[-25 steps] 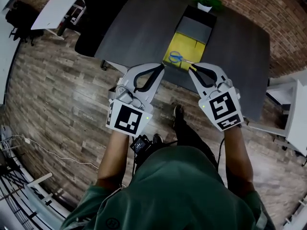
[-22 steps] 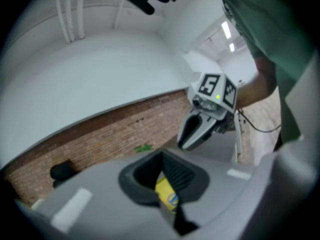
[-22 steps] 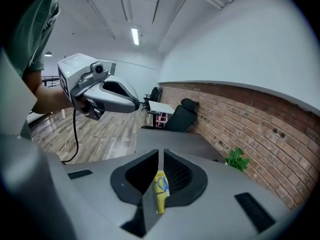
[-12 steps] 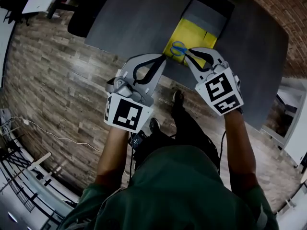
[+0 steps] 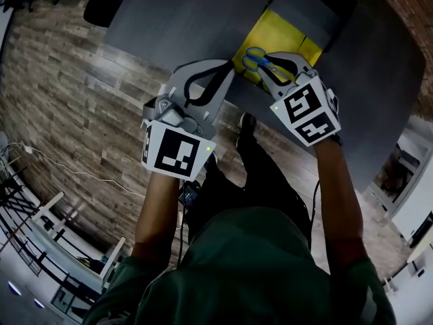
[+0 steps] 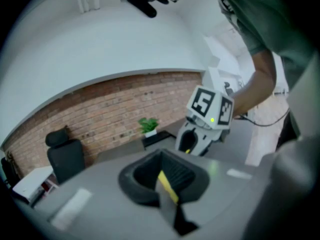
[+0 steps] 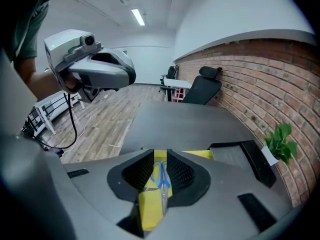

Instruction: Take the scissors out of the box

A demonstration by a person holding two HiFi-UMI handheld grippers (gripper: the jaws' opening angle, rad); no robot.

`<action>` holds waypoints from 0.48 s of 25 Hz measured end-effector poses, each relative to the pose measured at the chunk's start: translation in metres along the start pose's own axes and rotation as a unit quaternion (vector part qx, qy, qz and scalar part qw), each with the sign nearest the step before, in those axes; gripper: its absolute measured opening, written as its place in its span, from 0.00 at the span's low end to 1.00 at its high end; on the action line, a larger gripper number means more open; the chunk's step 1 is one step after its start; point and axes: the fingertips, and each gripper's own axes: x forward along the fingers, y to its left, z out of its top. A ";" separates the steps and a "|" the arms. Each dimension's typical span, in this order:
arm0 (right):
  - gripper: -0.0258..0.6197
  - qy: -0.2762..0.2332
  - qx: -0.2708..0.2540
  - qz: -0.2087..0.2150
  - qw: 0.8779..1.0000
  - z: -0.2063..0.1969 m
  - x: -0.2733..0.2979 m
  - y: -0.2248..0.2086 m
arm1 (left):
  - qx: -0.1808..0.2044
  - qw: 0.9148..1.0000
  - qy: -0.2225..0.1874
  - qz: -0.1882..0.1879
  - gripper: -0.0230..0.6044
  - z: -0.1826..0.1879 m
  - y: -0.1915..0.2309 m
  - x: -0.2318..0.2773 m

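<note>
Blue-handled scissors [image 5: 256, 59] lie in a yellow box [image 5: 287, 31] near the front edge of a dark grey table [image 5: 189, 12]. My right gripper [image 5: 270, 66] hangs just over them with its jaws a little apart. In the right gripper view the scissors [image 7: 160, 173] show through that narrow gap, lying flat on the yellow box floor [image 7: 200, 154], with nothing gripped. My left gripper [image 5: 226, 73] is shut and empty, left of the box at the table edge. In the left gripper view its jaws [image 6: 161, 160] meet, and the right gripper [image 6: 202, 134] is ahead.
A black lid or tray [image 5: 318, 9] lies behind the yellow box, also in the right gripper view [image 7: 255, 161]. A potted plant [image 7: 280, 139] stands at the table's far end by a brick wall. A black chair [image 7: 202, 89] is beyond the table. Wooden floor [image 5: 81, 114] lies to the left.
Both grippers have moved forward to the table edge. The right gripper has come from short of the box to right over the scissors. The left stays shut.
</note>
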 end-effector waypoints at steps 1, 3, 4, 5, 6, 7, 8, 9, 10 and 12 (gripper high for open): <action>0.14 0.005 -0.002 0.006 1.000 -0.003 0.006 -0.001 | -0.005 1.000 0.003 0.002 0.03 -0.003 0.002 0.003; 0.15 0.015 -0.005 0.018 1.000 -0.009 0.020 -0.002 | -0.009 1.000 0.009 0.003 0.03 -0.010 0.005 0.009; 0.15 0.020 -0.007 0.023 1.000 -0.012 0.027 -0.002 | -0.010 1.000 0.011 0.004 0.03 -0.015 0.007 0.012; 0.15 0.025 -0.009 0.027 0.999 -0.016 0.035 -0.003 | -0.012 1.000 0.013 0.004 0.03 -0.020 0.008 0.015; 0.15 0.031 -0.011 0.030 0.999 -0.020 0.042 -0.003 | -0.014 1.000 0.014 0.006 0.03 -0.025 0.009 0.019; 0.15 0.036 -0.013 0.033 0.999 -0.024 0.048 -0.004 | -0.017 1.000 0.016 0.007 0.03 -0.029 0.009 0.022; 0.16 0.041 -0.015 0.036 0.998 -0.029 0.052 -0.004 | -0.020 1.000 0.018 0.009 0.03 -0.033 0.009 0.024; 0.16 0.046 -0.016 0.041 0.998 -0.033 0.056 -0.004 | -0.022 0.999 0.022 0.010 0.03 -0.037 0.008 0.026; 0.16 0.052 -0.018 0.045 0.997 -0.037 0.061 -0.002 | -0.025 0.999 0.025 0.011 0.03 -0.040 0.008 0.027; 0.16 0.061 -0.019 0.056 0.996 -0.042 0.073 0.005 | -0.031 0.999 0.030 0.013 0.03 -0.050 0.010 0.026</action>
